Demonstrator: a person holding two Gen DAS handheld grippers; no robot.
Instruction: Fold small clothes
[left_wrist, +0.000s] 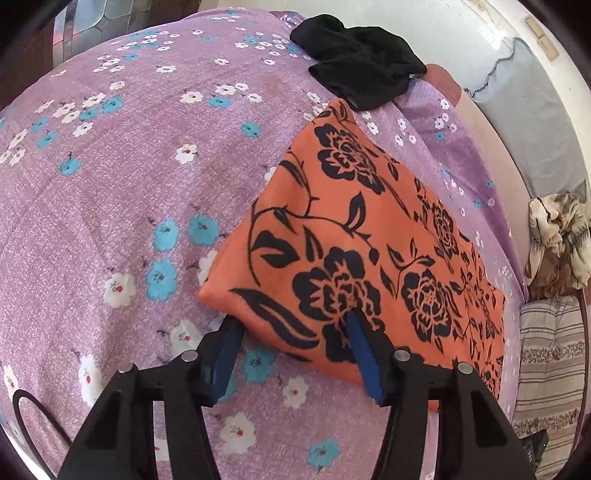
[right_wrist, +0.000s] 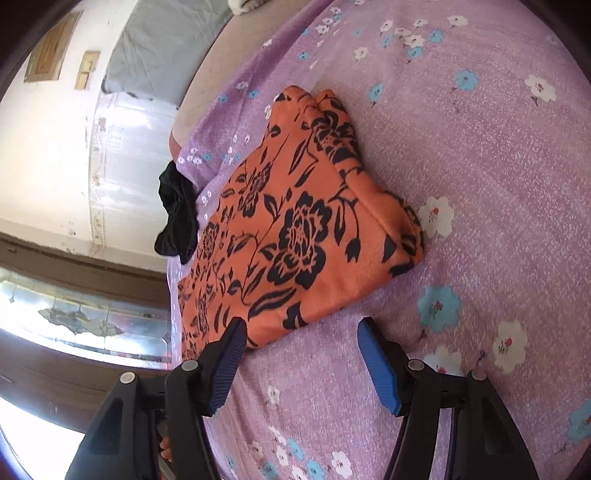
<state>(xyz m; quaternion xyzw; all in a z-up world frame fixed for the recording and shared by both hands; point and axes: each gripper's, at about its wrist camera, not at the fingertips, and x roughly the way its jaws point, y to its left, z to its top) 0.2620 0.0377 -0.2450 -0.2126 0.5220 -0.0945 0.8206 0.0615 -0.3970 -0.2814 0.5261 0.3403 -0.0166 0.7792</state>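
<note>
A bed is filling both views, covered by a purple sheet (left_wrist: 110, 192) printed with white and blue flowers, a pale wall rising beyond its far edge. An orange cloth (left_wrist: 369, 236) with black roses is lying folded on the sheet, its long axis running from near-left to far-right in the left wrist view. A black garment (left_wrist: 358, 70) is sitting crumpled just past its far end. The left gripper (left_wrist: 291, 321) is straddling the cloth's near corner, one finger on top, one beside it, jaws parted. The right gripper (right_wrist: 301, 326) is hanging released, its left finger overlapping the cloth's near edge.
</note>
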